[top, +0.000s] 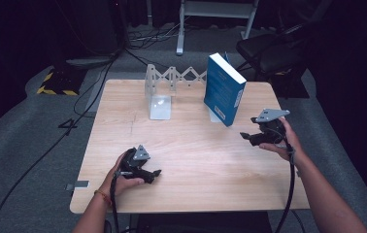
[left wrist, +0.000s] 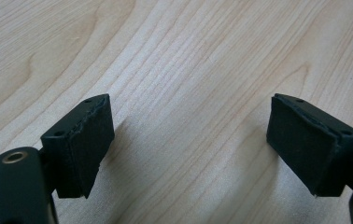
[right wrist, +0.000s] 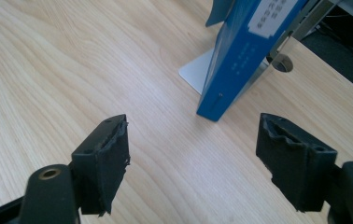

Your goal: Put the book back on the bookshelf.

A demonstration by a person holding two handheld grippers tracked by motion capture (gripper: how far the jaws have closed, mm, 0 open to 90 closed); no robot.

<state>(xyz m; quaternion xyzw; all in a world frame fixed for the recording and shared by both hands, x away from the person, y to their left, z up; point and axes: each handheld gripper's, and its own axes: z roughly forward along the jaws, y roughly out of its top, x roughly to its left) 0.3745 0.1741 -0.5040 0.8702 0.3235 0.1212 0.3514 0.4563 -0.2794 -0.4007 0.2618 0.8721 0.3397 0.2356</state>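
- On the wood table (top: 186, 160), near the front left: left gripper (top: 153, 174) lying low in the left hand (top: 123, 175), jaws pointing right.
- Over bare wood (left wrist: 188, 70) in the left gripper view: left gripper (left wrist: 191, 144) showing two black pads (left wrist: 90, 144), jaws standing wide apart, holding nothing.
- At the right side of the table: right gripper (top: 247, 138) being held up in the right hand (top: 284, 141), jaws pointing left, grey plate (top: 270, 115) sitting on top.
- Close to the book (right wrist: 244, 60) in the right gripper view: right gripper (right wrist: 193, 163) facing its blue spine, jaws standing wide, holding nothing, not touching it.
- Toward the back of the table, right of the middle: blue book (top: 224, 89) standing up, leaning a little, pages showing white on top.
- Behind and under the book: metal rack (top: 160, 92) standing with its zigzag bars stretching across to the book, flat white foot (right wrist: 198, 72) lying beneath the book's low corner.
- Off both grippers: black cables (top: 291, 184) hanging down toward the person.
- Around the table: grey floor (top: 21, 136) with more cables lying on it.
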